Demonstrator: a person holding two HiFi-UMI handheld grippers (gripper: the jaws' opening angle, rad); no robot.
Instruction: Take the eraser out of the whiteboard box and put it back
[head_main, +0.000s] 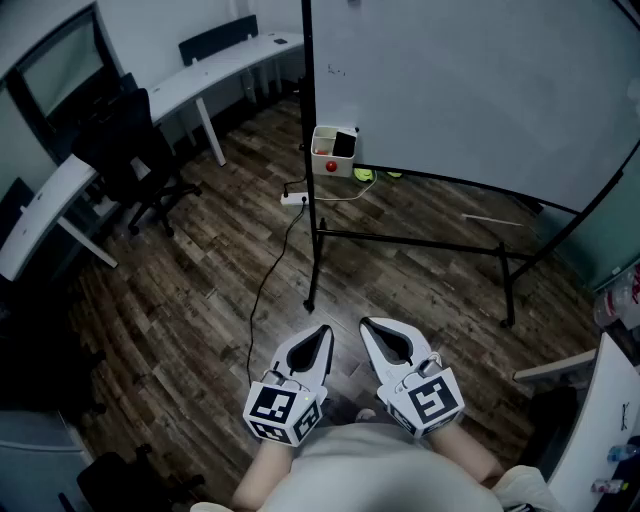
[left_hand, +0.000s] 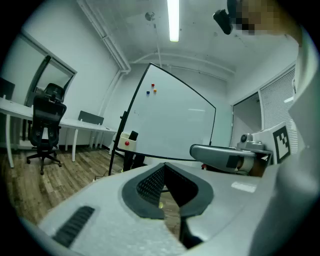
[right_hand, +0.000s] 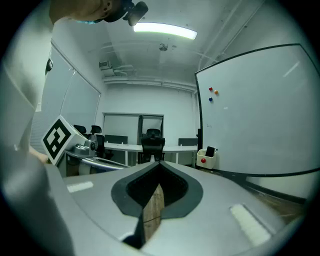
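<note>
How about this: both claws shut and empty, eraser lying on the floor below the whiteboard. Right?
Not quite. The eraser is not on the floor; the head view shows it in the box at the left edge of the whiteboard. The left claw and right claw are shut and empty.

The person holds the left gripper (head_main: 322, 335) and the right gripper (head_main: 368, 327) side by side, low and close in front of the body, near each other but apart. Both point forward, almost level, with their tips leaning slightly toward one another. The jaws of each are closed tip to tip with nothing between them, as each gripper view shows, while the left marker cube (head_main: 283, 412) and the right marker cube (head_main: 432, 400) sit at the rear ends, just ahead of the left forearm (head_main: 262, 484) and the right forearm (head_main: 478, 462).
</note>
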